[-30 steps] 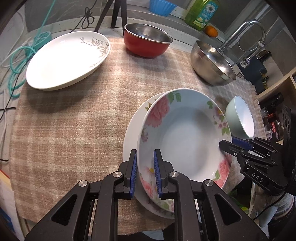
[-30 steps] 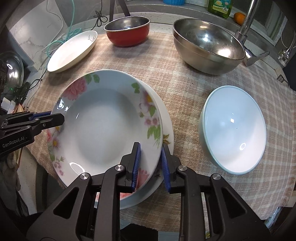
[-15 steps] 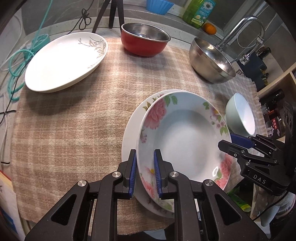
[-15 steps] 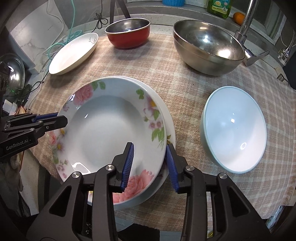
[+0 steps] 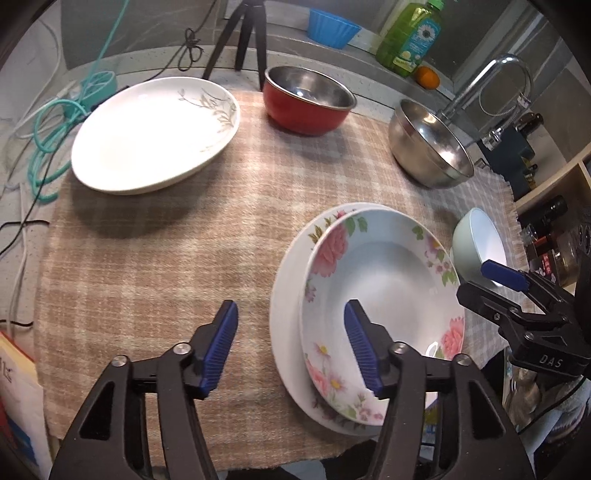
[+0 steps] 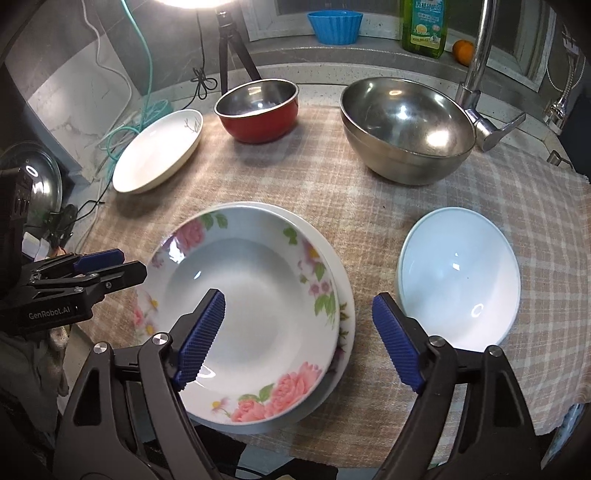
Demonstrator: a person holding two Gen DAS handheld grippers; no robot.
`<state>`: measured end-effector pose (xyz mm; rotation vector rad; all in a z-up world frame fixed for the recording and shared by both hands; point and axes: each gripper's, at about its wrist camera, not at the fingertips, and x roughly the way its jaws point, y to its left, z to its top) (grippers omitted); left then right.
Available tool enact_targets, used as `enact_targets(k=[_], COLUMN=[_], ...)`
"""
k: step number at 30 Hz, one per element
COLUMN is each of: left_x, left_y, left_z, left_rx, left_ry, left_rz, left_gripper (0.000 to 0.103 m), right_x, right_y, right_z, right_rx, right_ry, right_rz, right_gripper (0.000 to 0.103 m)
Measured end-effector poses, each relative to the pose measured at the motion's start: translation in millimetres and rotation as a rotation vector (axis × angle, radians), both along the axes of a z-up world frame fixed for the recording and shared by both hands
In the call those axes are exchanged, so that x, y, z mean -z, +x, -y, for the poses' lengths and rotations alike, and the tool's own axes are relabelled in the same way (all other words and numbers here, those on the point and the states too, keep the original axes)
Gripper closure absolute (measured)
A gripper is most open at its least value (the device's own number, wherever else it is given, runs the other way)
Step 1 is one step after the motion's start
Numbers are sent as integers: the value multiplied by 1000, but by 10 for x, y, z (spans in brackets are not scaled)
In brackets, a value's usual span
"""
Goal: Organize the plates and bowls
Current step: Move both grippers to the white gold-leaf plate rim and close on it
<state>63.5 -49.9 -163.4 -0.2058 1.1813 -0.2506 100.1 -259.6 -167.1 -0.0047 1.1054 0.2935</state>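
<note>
Looking down both wrist cameras, I see the flowered deep plate sitting nested on a second flowered plate near the front edge of the checked cloth. My left gripper has its jaws opening: the blue pads stand well apart, one over bare cloth and one over the near rim of the deep plate, the rims of both plates lying between them, and neither pad presses on the plates. My right gripper is opening too, its fingers spread wide astride the right rims of the stacked plates, one pad above the deep plate's well and the other over the cloth between the stack and the pale blue bowl; nothing is clamped. That pale bowl sits just beside the stack on its right, apart from it. Farther back on the cloth, the white oval plate with a grey sprig pattern lies at the left, the red bowl with its steel inside stands in the middle, and the large steel bowl rests at the right next to the tap. On the ledge behind are a blue cup, a green bottle and an orange.
</note>
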Motion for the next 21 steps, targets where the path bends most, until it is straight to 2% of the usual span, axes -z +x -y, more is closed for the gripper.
enact_targets(k=[10, 21], left_x=[-125, -278], left_y=[45, 324], left_z=[-282, -984], left_rx=[-24, -86], left_ry=[3, 16], left_rz=[27, 84], left_gripper=[40, 40], right_x=[-165, -290], right_y=[135, 423], right_z=[-270, -790], right_rx=[-16, -26], right_ry=[62, 129], right_rz=[11, 37], right_gripper=[12, 12])
